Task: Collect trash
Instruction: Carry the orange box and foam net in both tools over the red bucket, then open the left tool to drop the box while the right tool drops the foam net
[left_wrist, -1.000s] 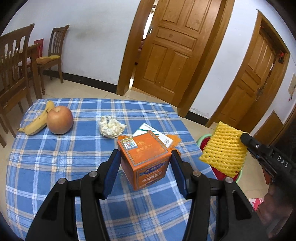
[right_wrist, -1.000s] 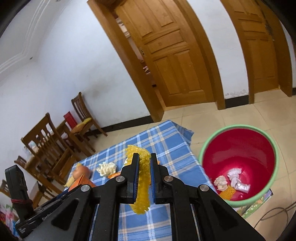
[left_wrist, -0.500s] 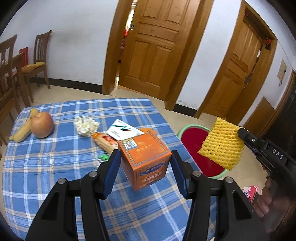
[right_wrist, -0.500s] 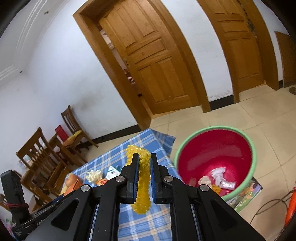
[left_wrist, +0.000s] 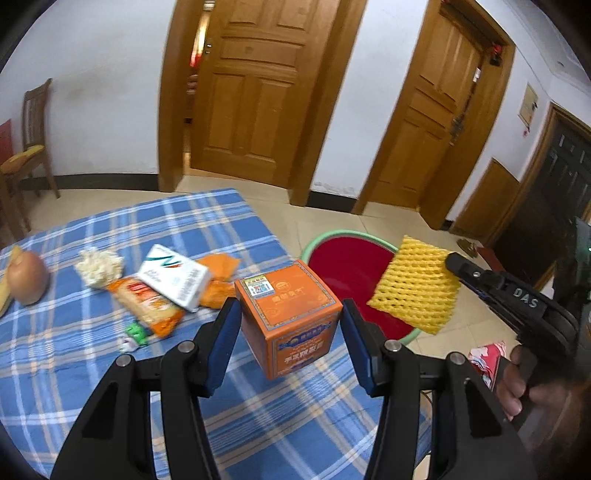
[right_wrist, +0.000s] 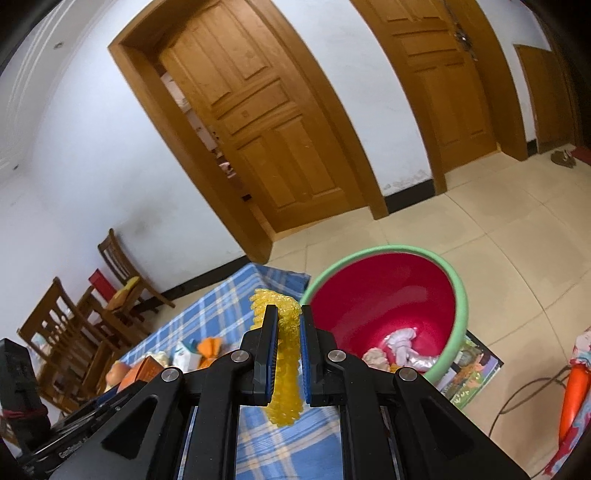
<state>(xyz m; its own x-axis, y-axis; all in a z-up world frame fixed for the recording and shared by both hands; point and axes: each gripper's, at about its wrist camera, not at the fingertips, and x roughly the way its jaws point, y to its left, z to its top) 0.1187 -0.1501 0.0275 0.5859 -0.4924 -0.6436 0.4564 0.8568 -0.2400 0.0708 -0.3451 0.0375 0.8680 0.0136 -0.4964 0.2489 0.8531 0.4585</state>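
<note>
My left gripper (left_wrist: 290, 334) is shut on an orange box (left_wrist: 290, 315) and holds it above the right part of the blue checked tablecloth (left_wrist: 74, 350). My right gripper (right_wrist: 287, 350) is shut on a yellow foam net (right_wrist: 284, 373); in the left wrist view the net (left_wrist: 415, 291) hangs over the near rim of the red bin (left_wrist: 351, 273). The bin (right_wrist: 388, 295), with a green rim, stands on the floor off the table's right edge and holds crumpled white trash (right_wrist: 400, 341).
On the table lie a white carton (left_wrist: 173, 277), an orange snack packet (left_wrist: 147, 306), orange wrappers (left_wrist: 218, 277), a crumpled tissue (left_wrist: 98, 266), a small green wrapper (left_wrist: 135, 332) and an apple (left_wrist: 27, 277). Wooden chairs (right_wrist: 66, 332) stand at the left. A cable (right_wrist: 524, 398) lies on the floor.
Both grippers have moved right toward the bin with their loads. The bin is closer and larger in both views; the box left the table's middle.
</note>
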